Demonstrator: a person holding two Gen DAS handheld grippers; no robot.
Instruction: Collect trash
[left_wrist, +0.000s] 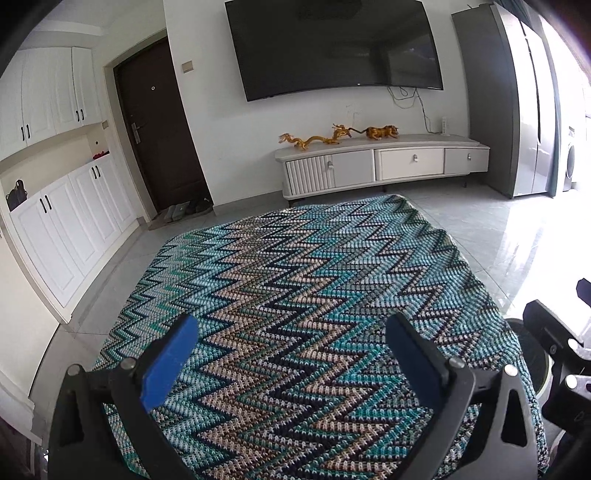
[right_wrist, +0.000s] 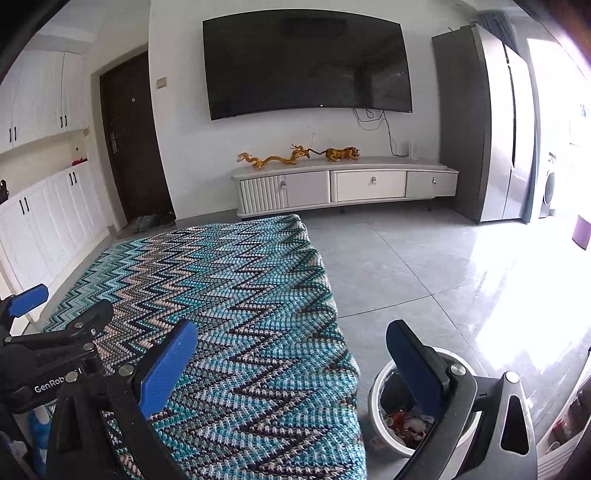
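1. Presently, in the left wrist view, my left gripper fills the bottom of the frame with its blue pads spread wide and nothing between them. Under it lies the zigzag cloth, bare of any litter across the middle of the frame. At the lower right edge my right gripper pokes in, with a dark sliver of the bin's rim beside it.
2. In the right wrist view, my right gripper also stands apart and empty. The trash bin sits on the floor at the lower right, just beside the cloth's edge, and scraps of trash lie inside it. My left gripper shows at the left edge.
3. As I judge it, collecting is at or near its end, since I see no loose trash; my next move calls for scanning the cloth and floor before reaching anywhere.
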